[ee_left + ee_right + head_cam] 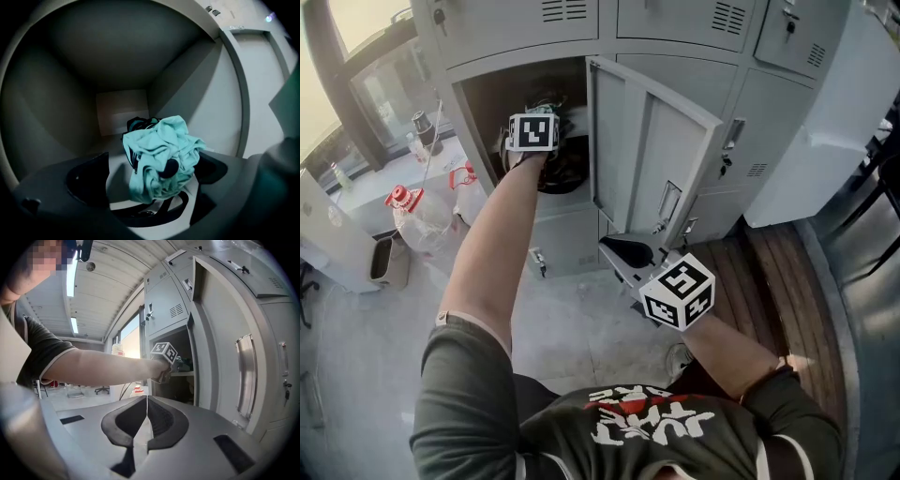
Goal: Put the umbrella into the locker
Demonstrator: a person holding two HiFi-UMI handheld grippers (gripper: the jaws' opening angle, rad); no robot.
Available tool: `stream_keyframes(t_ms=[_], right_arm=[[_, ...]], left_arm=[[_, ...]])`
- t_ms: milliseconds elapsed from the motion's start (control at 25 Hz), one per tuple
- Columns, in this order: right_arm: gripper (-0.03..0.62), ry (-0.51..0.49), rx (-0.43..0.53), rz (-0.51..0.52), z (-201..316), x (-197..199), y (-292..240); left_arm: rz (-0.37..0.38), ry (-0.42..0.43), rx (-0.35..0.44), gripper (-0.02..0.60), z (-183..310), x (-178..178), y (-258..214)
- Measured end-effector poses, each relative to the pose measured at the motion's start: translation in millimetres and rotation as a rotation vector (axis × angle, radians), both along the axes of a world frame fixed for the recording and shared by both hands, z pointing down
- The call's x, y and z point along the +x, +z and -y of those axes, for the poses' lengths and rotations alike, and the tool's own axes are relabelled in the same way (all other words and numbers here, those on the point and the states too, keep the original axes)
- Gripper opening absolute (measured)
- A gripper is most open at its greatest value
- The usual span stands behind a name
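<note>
The umbrella [159, 154] is a crumpled teal bundle with black parts. It lies on the floor of the open locker compartment [122, 61], towards its right wall. My left gripper [152, 177] reaches inside the compartment [487, 103] and is open. The umbrella sits between its wide-spread jaws, with a clear gap at the left pad [86, 180]. In the head view the left gripper [546, 112] is mostly hidden behind its marker cube. My right gripper [621, 249] is shut and empty, low in front of the open locker door [647, 159]. In the right gripper view its pads [161, 420] meet along a thin line.
The grey door [220, 348] swings out to the right of the compartment, between the two grippers. Closed lockers [675, 19] surround it. A large clear bottle with a red cap [405, 201] stands on the floor at the left. A white cabinet [825, 141] stands at the right.
</note>
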State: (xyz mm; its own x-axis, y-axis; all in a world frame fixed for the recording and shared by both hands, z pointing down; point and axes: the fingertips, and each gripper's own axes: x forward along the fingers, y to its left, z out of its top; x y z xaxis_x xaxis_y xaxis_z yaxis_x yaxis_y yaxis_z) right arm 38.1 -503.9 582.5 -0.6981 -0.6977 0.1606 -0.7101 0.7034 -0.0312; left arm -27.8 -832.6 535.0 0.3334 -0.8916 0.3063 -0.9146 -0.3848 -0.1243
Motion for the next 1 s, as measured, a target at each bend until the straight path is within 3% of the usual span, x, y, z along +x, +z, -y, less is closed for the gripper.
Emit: stream_keyframes(t_ms=[320,640,840,1000], right_arm=[[0.034,0.017,-0.002,0.007,-3.6,-9.9,-1.2],[0.034,0.015,-0.004,0.015,-8.3,-25.4,-1.3],[0.034,-0.001,0.0,0.034,-12.0,-34.6,0.1],[0.034,-0.005,0.006,0.064,-12.5,-36.8,-0.3]], left_arm=[[-0.123,0.1,0.041,0.54,-50.2,-9.2,6.0],[-0.33,0.312,0.056,0.539,-137.7,-14.8,17.5],[-0.501,0.451,0.152,0.535,-230.6,-51.0,10.7],[-0.527,0.463,0.21,0.51,-296.3,-95.4,21.7]])
